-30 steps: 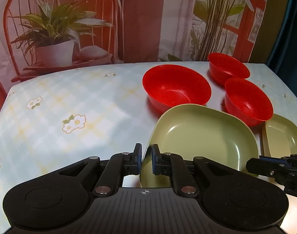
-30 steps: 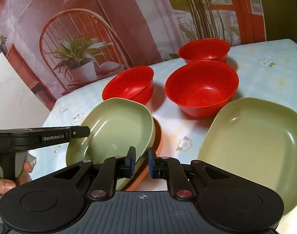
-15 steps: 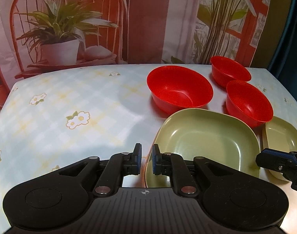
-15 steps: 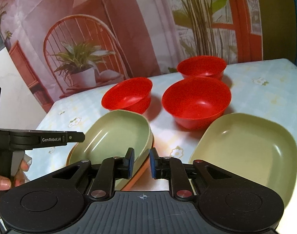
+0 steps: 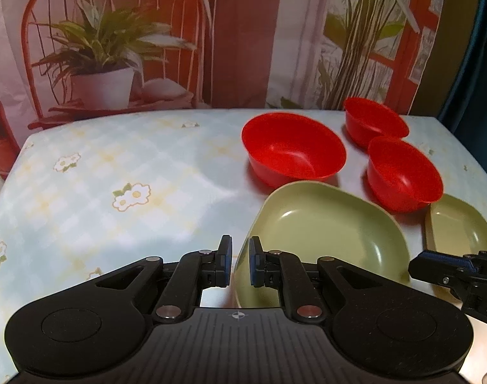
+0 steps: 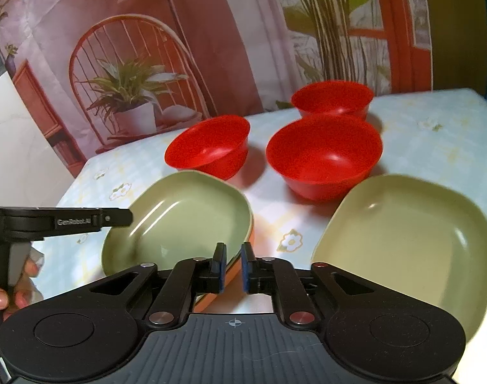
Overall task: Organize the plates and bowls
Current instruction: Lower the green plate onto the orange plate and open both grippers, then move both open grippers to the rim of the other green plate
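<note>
The left gripper (image 5: 238,261) had its jaws narrow around the near rim of a green plate (image 5: 326,233), which sat on an orange plate (image 6: 240,267). The right gripper (image 6: 233,267) was narrow too, at their edge; whether it pinched anything, I could not tell. Three red bowls (image 6: 323,153) stood behind. The second green plate (image 6: 413,240) should, I think, be lifted level and lowered squarely onto the stack.
</note>
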Demonstrator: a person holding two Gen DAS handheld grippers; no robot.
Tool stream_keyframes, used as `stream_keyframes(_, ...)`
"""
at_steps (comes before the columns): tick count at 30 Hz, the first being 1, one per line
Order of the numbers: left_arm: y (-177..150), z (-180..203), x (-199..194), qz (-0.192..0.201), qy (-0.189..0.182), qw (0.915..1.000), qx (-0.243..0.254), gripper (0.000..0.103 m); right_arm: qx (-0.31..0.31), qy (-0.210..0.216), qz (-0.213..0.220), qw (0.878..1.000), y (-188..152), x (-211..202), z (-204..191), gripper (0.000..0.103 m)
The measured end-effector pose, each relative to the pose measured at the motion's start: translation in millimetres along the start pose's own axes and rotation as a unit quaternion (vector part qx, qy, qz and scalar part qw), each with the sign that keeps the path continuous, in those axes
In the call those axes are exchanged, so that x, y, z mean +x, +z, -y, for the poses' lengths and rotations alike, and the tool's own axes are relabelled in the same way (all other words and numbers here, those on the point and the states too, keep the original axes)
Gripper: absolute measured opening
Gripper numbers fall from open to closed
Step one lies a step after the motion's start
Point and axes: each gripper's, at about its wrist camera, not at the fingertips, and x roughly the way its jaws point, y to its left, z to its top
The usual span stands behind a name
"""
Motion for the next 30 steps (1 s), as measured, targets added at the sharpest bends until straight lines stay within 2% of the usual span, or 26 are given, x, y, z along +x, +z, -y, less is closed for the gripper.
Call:
stream_keyframes(2, 0.1, 3.3, -5.2, 0.008, -0.002, 1.0, 0.002, 0.012, -0.011, 0.0, 0.008, 1.0, 0.7, -3.8, 1.2, 0.018)
stream_keyframes(8, 1.5, 21.3, -19.5, 0.024, -0.01, 0.9996, -0.006, 0.012, -0.058, -0.007, 0.022, 0.998, 4.1, -18.8, 12.5, 0.02)
stream_keyframes(10, 1.5, 28.4, -23.4, 0.026, -0.014, 0.9995, -0.013, 0.018, -0.068, -0.012, 0.024, 0.997, 5.4, -23.9, 18.6, 0.02)
stream_keyframes(12, 0.2, 37.1, -27.0, 0.033, -0.012, 0.9993, -0.014, 0.032, -0.078, -0.017, 0.027, 0.996, 7.7, -29.6, 26.4, 0.022)
stream_keyframes(14, -1.1, 45.3, -30.2, 0.039, -0.011, 0.9991, -0.014, 0.036, -0.086, -0.023, 0.031, 0.996, 9.3, -34.9, 33.2, 0.023)
stream_keyframes(21, -6.5, 73.0, -32.1, 0.037, -0.025, 0.9987, -0.025, 0.036, -0.099, -0.04, 0.038, 0.994, 14.4, -51.8, 64.2, 0.024)
stream_keyframes(30, -10.2, 105.3, -28.5, 0.022, -0.049, 0.9986, -0.008, 0.036, -0.085, -0.061, 0.047, 0.993, 16.0, -64.9, 105.9, 0.024)
